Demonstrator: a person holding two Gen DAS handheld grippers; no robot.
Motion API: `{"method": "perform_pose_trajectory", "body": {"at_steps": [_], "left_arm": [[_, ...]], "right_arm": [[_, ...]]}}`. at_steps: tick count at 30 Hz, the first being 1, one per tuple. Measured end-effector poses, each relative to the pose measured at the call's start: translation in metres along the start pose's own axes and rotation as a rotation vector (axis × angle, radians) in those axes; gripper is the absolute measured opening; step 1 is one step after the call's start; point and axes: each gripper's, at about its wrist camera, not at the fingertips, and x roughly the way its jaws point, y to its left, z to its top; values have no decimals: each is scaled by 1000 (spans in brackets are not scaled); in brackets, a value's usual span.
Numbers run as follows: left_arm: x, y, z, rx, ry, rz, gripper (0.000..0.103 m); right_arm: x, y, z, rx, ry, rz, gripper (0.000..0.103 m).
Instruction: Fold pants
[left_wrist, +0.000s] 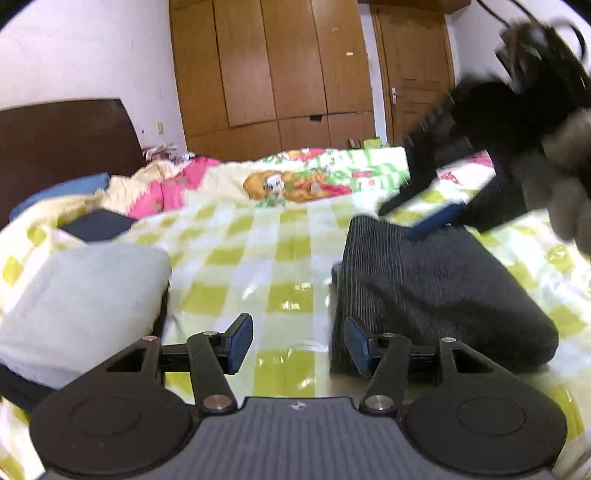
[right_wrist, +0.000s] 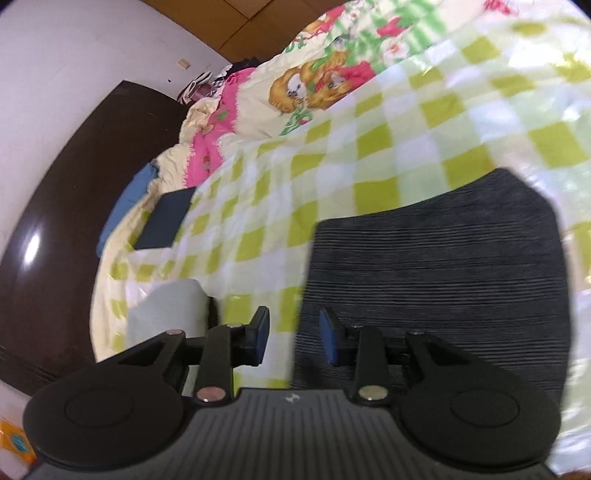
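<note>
Dark grey ribbed pants (left_wrist: 436, 284) lie folded into a compact rectangle on the green-and-white checked bed sheet (left_wrist: 258, 258). My left gripper (left_wrist: 297, 345) hovers at their left edge, open, with nothing between its blue pads. In the left wrist view my right gripper (left_wrist: 402, 218) hangs over the far edge of the pants, a gloved hand behind it. In the right wrist view the pants (right_wrist: 436, 266) fill the lower right, and my right gripper (right_wrist: 293, 339) is open above their left edge, gripping nothing.
A folded white cloth (left_wrist: 81, 306) lies left of the pants, with a dark folded item (left_wrist: 98, 225) beyond it. A cartoon-print quilt (left_wrist: 295, 177) is bunched at the far side. A dark headboard (left_wrist: 62, 144), wardrobe (left_wrist: 273, 74) and door stand behind.
</note>
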Motion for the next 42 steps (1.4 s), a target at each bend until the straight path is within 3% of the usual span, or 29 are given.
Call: {"method": "perform_pose_trajectory", "body": {"at_steps": [6,9,11,14,17,21,24,27,30,34,37,42], "left_arm": [[17,-14,6,62,38,-38,69],[30,-23,9,117,33,-25,69],[37,-28,13,128,27,-33,69],[55,-32,16,154,43,-35,69],[87,-28,9,142,152,-31,70],[93,-21,6,106,189,-49,74],[80,-19,13,109,192,-54,74],[66,-8,25,48,169,-89,74],[70,-11,29,64,148,-50,74],[88,-25,14,130,236,-23,74],[84,-37,7,203,229,12,74],[68,-43,27,264,200,21,74]], "right_arm": [[22,9,12,-216,-2,-104,40],[39,21,17,-308,29,-53,40],[60,28,21,-362,64,-68,37],[94,23,25,-388,112,-107,37],[121,12,31,-381,132,-123,36],[137,2,41,-354,141,-129,37],[112,-5,45,-279,71,-80,37],[50,-9,42,-279,-57,-19,37],[-8,-31,27,-256,-118,-28,38],[-48,-64,-11,-251,-118,-109,40],[-38,-93,-30,-169,-16,-109,38],[-54,-116,-31,-15,-93,-23,41]]}}
